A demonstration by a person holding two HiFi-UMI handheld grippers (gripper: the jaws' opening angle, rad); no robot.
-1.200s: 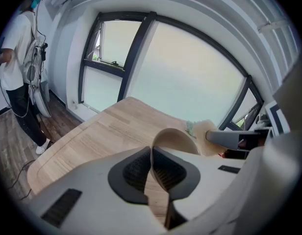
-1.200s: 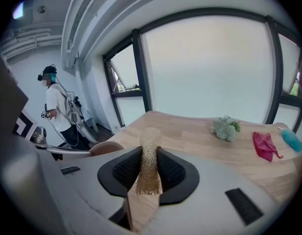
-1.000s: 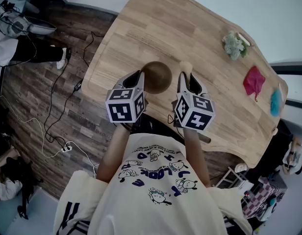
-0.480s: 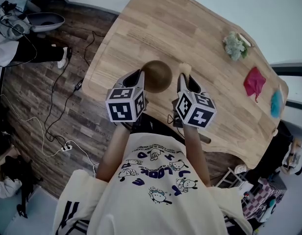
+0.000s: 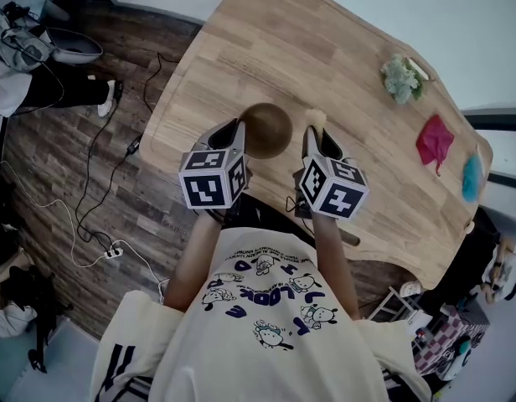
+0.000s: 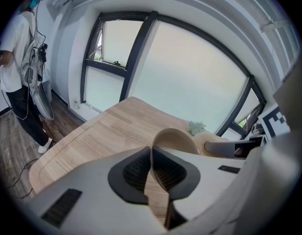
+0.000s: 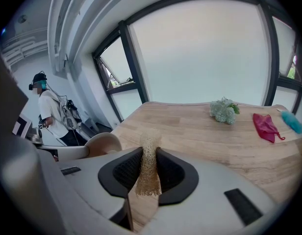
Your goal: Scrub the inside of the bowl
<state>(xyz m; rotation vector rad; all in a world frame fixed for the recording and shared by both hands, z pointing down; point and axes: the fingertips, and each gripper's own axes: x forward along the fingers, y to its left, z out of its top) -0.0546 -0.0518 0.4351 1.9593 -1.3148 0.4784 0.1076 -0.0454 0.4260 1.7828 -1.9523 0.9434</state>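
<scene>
Brown bowl (image 5: 266, 130) near the wooden counter's (image 5: 325, 53) front edge. Left gripper (image 6: 151, 155) clamped on its rim, one jaw inside and one outside. Right gripper (image 7: 150, 153) clamped on a tan fibrous scrubber (image 7: 149, 173), just beside the bowl, not in it.

Looks like a recording lab: loose cables (image 5: 132, 146) and a power strip (image 5: 115, 254) on the plank floor (image 5: 49, 141), tall windows (image 7: 200, 53), wooden bench (image 5: 266, 48), another person (image 7: 50, 111) wearing gear.
</scene>
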